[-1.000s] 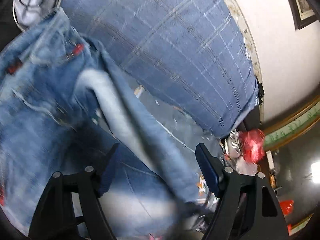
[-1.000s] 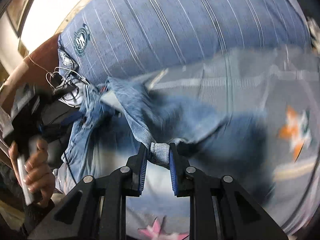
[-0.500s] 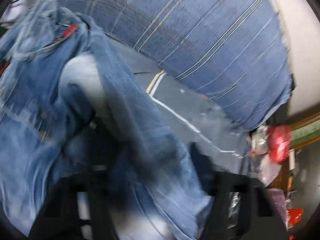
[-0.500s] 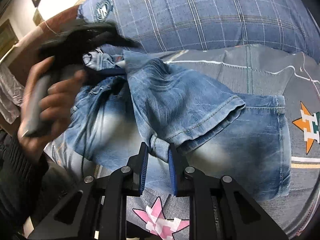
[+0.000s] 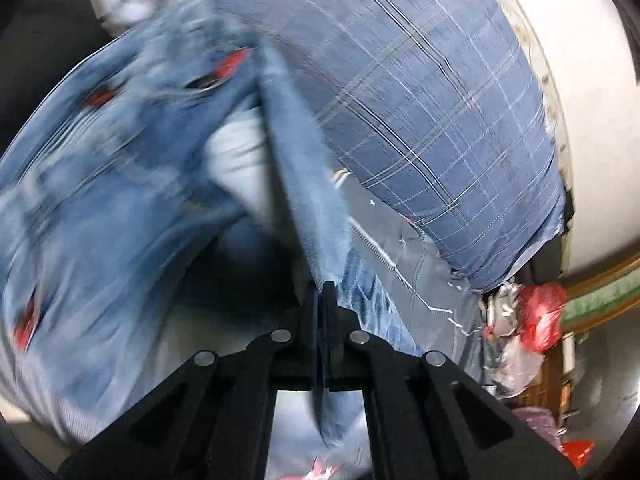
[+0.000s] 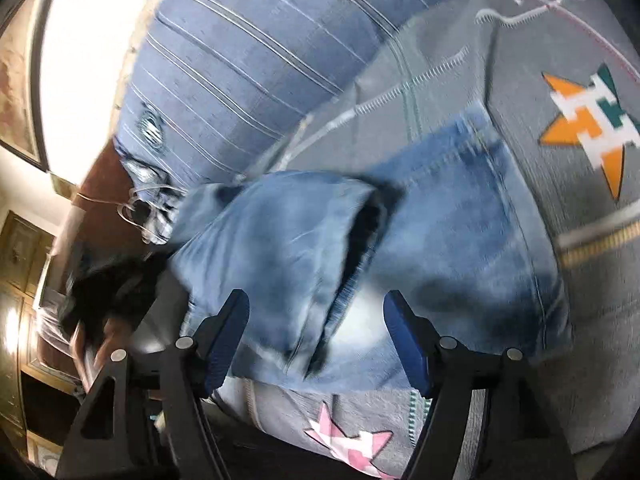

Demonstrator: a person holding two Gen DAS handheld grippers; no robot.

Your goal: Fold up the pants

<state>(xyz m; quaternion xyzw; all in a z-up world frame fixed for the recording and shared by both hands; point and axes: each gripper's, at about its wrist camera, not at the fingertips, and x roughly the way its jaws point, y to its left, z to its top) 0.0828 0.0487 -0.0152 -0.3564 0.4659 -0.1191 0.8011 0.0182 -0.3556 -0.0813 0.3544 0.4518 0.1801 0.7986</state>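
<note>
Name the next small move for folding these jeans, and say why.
Probably draw the left gripper across to lay its pinched fold of the jeans flat. Its jaws have just closed on denim, while the right gripper has just opened, its jaws clear of the cloth.

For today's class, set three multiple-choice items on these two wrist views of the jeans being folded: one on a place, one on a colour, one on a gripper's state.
1. Where do the jeans lie?
A. On a grey bedspread with star patches
B. On a wooden floor
C. In a basket

2. What colour is the star patch nearest the right gripper?
A. Black
B. Pink and white
C. Yellow

3. How does the left gripper stand?
A. Wide open above the jeans
B. Shut on a pillow
C. Shut on a fold of the jeans

Answers:
1 A, the grey bedspread shows on both sides of the denim.
2 B, the pink and white star sits just below the jeans.
3 C, its jaws have just closed and a ridge of denim runs into them; the right gripper's jaws have just opened, clear of the cloth.
</note>
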